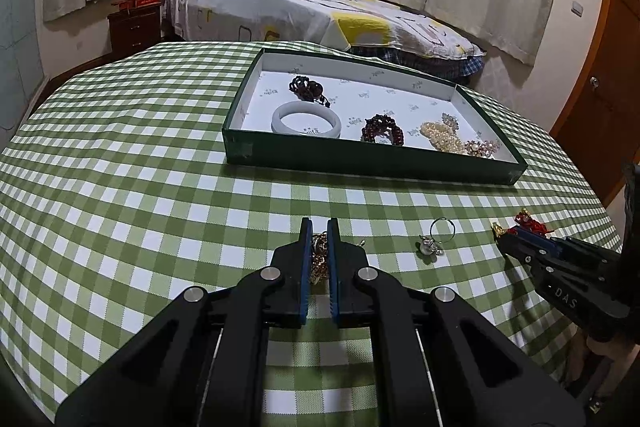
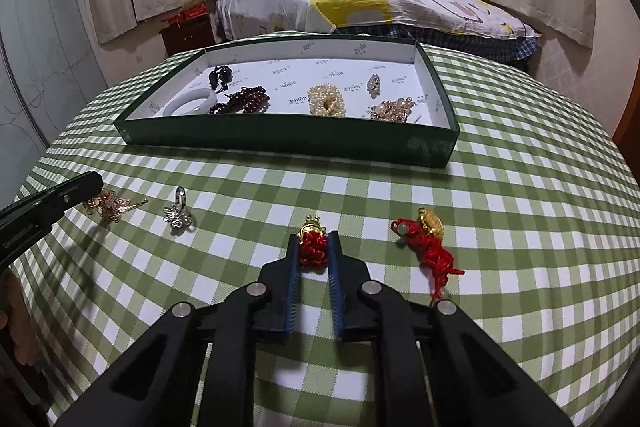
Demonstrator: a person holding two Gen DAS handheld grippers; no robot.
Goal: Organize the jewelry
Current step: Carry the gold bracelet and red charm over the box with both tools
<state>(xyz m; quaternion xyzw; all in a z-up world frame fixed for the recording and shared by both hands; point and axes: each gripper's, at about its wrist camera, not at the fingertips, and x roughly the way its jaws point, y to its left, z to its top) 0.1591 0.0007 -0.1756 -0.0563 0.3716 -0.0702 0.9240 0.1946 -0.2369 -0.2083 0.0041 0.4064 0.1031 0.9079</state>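
Both tools angle down toward the table, the left tool (image 1: 320, 227) and right tool (image 2: 314, 239) each clamped tight.

Both wrist views look down along their fingers, close above the checked table (image 1: 120, 187); both share the green tray (image 2: 280, 141).

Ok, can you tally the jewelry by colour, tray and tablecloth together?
Dark red bead bracelets: 2
White bangle: 1
Pearl bracelet: 1
Gold-toned pieces: 3
Silver ring: 1
Red knotted charms: 2
Total: 10
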